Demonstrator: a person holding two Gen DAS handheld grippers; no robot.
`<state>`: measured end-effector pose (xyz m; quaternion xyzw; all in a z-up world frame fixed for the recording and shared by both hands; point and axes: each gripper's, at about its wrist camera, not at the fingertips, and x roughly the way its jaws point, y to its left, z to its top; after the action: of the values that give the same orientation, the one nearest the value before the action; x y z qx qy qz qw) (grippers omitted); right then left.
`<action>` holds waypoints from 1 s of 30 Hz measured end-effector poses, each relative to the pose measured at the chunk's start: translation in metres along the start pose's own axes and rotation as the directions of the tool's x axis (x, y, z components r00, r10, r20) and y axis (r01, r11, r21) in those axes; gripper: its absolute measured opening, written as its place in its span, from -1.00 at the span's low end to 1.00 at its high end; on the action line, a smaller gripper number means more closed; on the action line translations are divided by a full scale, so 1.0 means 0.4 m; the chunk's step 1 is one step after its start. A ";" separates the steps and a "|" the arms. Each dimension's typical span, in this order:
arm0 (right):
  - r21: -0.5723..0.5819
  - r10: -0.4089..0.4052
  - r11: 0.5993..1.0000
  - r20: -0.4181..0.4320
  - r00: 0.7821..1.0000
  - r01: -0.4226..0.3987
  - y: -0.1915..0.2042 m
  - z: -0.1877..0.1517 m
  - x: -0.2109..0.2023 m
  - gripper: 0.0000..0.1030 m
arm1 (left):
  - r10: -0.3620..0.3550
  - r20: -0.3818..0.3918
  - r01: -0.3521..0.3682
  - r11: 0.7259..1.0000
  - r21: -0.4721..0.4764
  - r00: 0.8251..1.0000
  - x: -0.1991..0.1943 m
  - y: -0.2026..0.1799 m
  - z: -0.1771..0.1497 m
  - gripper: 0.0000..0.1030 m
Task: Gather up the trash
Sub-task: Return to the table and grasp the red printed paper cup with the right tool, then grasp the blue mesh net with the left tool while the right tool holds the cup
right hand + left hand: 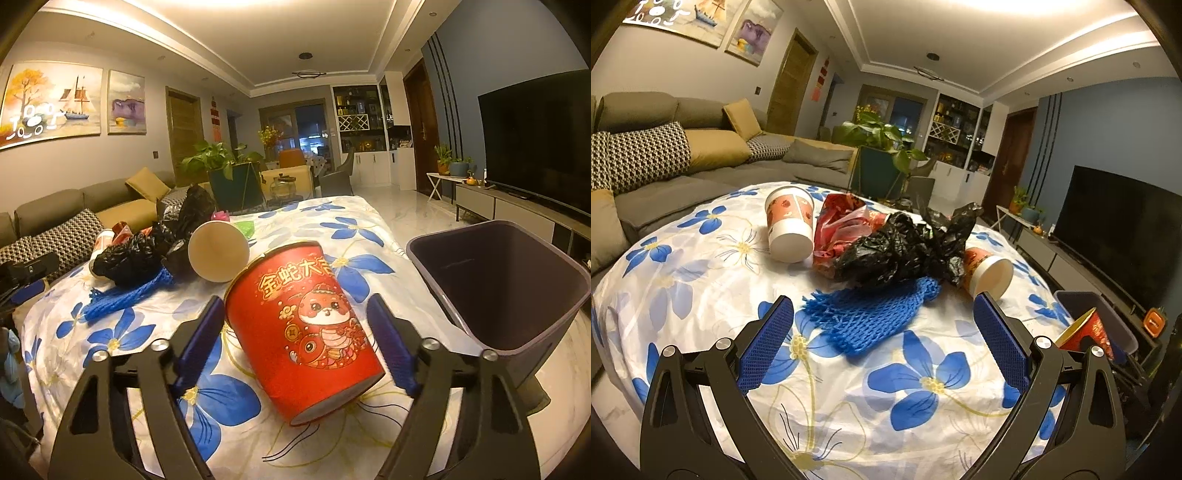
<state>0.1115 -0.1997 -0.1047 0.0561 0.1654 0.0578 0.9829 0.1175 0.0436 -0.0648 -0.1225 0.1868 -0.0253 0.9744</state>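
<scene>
At the centre of the right wrist view we see a red cup (303, 328) lying tilted between the spread fingers of the right gripper (299, 314). Its base points toward the lower middle of the frame, its mouth toward the upper middle, so its long axis runs roughly along the fingers. The left finger seems to touch the cup's rim; the right finger stands just clear, so we cannot tell whether the cup is gripped or only bracketed. It seems lifted slightly off the flowered cloth (354, 232), though we cannot be sure.

At the right of that frame, just beside the cup, stands an open grey bin (554, 258), apparently empty. We judge the coming move to be a short carry rightward, and the right gripper is plainly the nearer one.

In the left wrist view, the left gripper (884, 321) is released and holds nothing, hovering over the cloth. Just ahead of it, at frame centre, lies a blue net (871, 314), with a black bag (905, 247) behind. A white cup (790, 225) lies at centre left, another cup (988, 269) at centre right, and red wrappers (838, 221) sit between.
</scene>
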 end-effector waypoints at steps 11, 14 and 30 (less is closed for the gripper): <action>-0.023 -0.007 1.000 0.016 1.000 0.007 0.005 -0.003 -0.012 0.11 | 0.020 -0.033 -0.019 0.999 0.032 0.999 0.064 0.028 -0.020 0.87; -0.016 -0.006 1.000 0.016 1.000 0.006 0.005 -0.003 -0.010 0.10 | 0.021 -0.074 -0.018 0.999 0.036 0.997 0.100 0.047 -0.028 0.87; 0.016 0.026 1.000 0.007 1.000 -0.026 0.007 -0.001 0.006 0.12 | -0.007 -0.224 0.024 0.997 0.072 0.974 0.196 0.061 -0.045 -0.81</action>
<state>0.1133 -0.1965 -0.1052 0.0663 0.1617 0.0693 0.9822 0.1837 0.0555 -0.1152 -0.0843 0.2934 -0.0536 0.9508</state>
